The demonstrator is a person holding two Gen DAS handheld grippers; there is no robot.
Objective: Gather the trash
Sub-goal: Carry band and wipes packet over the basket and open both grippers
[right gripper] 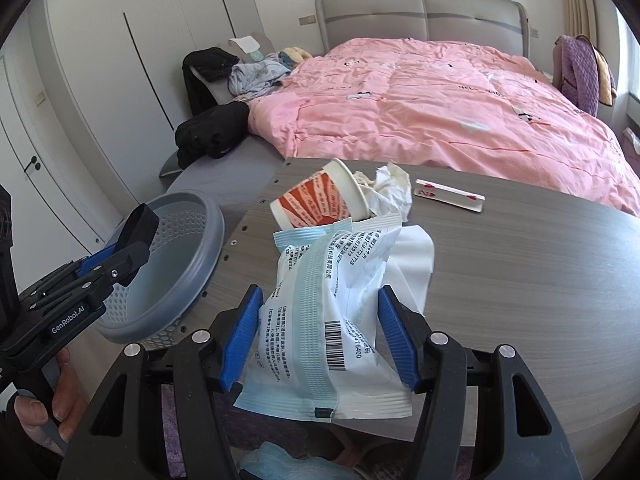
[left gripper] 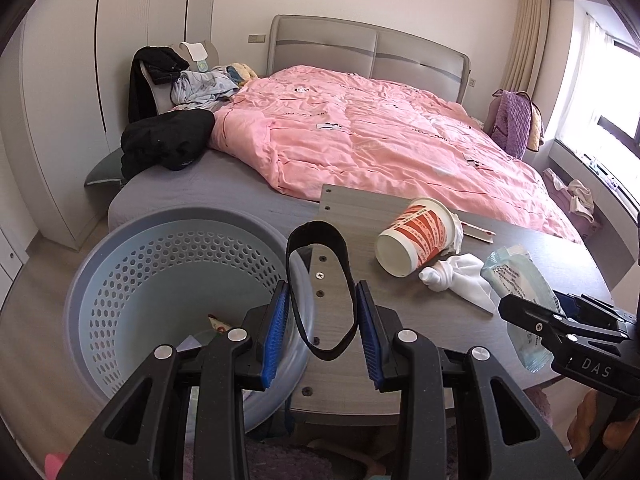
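The bed (left gripper: pixel 400 132), covered by a pink quilt (right gripper: pixel 460 92), is filling the far side of both views, and the grey wood-grain table (right gripper: pixel 520 300) is standing directly in front of it, its curved near edge running along the bottom of the right wrist view. The table's left edge, showing a row of screw holes, is sitting just beside the rim of a blue-grey perforated basket (left gripper: pixel 168 280), which is resting on the floor below table level; a small scrap is lying in its bottom. Bare tabletop is lying to the right of the clutter. An orange-and-white paper cup (right gripper: pixel 316 204) is lying on its side near the table's far-left corner, with crumpled white tissue (right gripper: pixel 390 188) at its mouth and a flat strip printed with red hearts (right gripper: pixel 448 196) lying apart from it toward the bed. The right gripper (right gripper: pixel 320 336) is clamping a white-and-light-blue plastic wrapper (right gripper: pixel 324 320), printed with text and a barcode, between its blue pads. The left gripper (left gripper: pixel 322 336) is pinching a black flattened loop (left gripper: pixel 320 292), whose material cannot be told, over the table's left edge beside the basket rim. A hand (right gripper: pixel 52 408) is gripping the left gripper's handle.
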